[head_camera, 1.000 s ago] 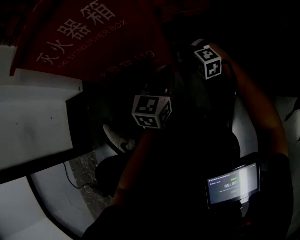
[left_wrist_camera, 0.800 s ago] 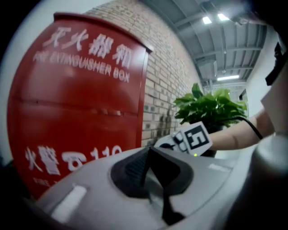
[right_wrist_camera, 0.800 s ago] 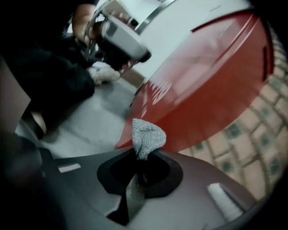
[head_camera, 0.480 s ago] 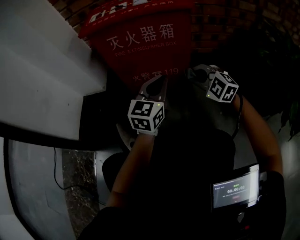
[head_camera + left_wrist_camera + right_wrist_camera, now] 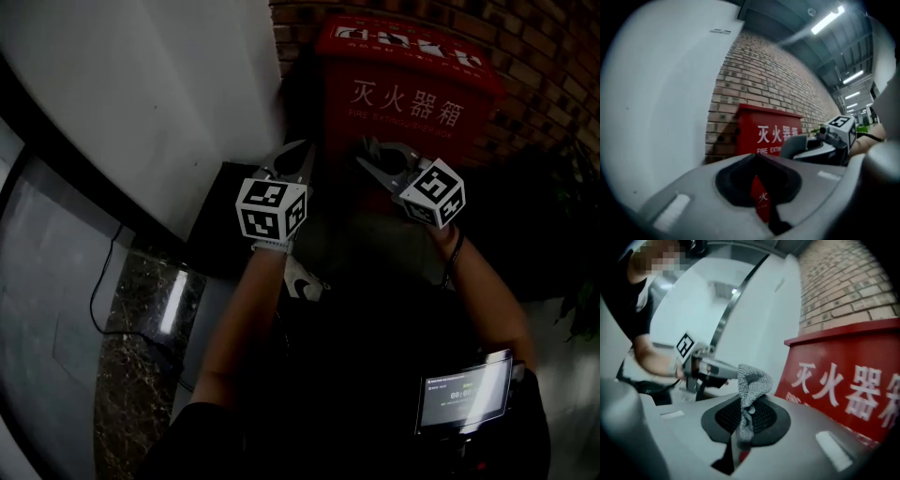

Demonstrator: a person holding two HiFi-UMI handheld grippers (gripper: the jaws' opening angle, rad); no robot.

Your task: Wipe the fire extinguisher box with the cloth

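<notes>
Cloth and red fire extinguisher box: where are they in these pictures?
cloth (image 5: 753, 386), right gripper view, its bunched grey upper part.
fire extinguisher box (image 5: 746, 133), left gripper view, red front, left of the white lettering.

TEXT LOG | fire extinguisher box (image 5: 405, 103), front: white "灭火器箱" is read, with smaller "FIRE EXTINGUISHER BOX" beneath | same box, lid: white print is noted, not legible | screen (image 5: 466, 394): timer digits beginning "00:0" are made out, the rest is blurred
</notes>
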